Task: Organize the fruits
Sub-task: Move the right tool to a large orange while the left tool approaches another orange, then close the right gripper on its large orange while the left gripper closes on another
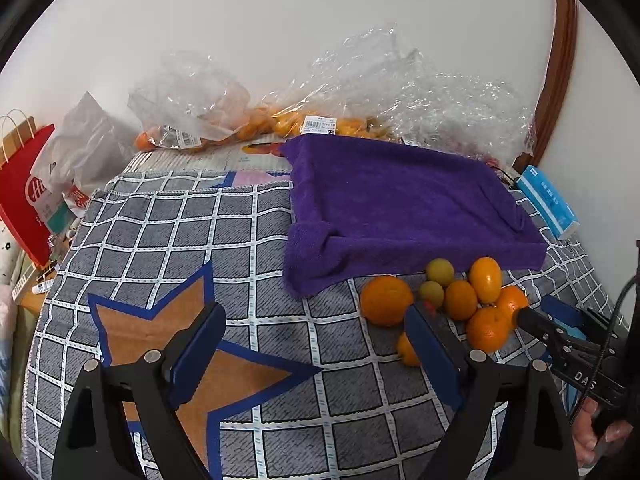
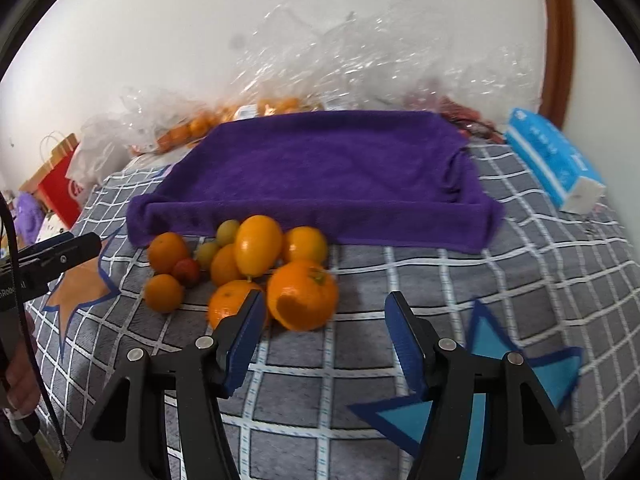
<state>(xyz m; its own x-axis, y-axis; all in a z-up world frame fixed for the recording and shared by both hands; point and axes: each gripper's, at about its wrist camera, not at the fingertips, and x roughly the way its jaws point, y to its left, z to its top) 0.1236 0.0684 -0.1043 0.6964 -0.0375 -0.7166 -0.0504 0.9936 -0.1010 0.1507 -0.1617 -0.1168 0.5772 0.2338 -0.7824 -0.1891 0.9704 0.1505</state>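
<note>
A pile of oranges (image 2: 302, 294), smaller yellow-green fruits (image 2: 227, 231) and one small red fruit (image 2: 187, 271) lies on the checked cloth just in front of a purple towel-covered tray (image 2: 320, 168). The pile also shows in the left wrist view (image 1: 460, 300), right of centre. My right gripper (image 2: 324, 336) is open and empty, just short of the nearest big orange. My left gripper (image 1: 316, 352) is open and empty, left of the pile; its right finger hides part of a small orange (image 1: 405, 350). The right gripper's tip (image 1: 532, 320) shows beside the pile.
The grey checked cloth (image 1: 240, 240) has orange and blue star patches. Clear plastic bags with more oranges (image 1: 248, 124) lie along the back wall. A blue tissue pack (image 2: 556, 160) sits at the right, a red paper bag (image 1: 24, 196) at the left edge.
</note>
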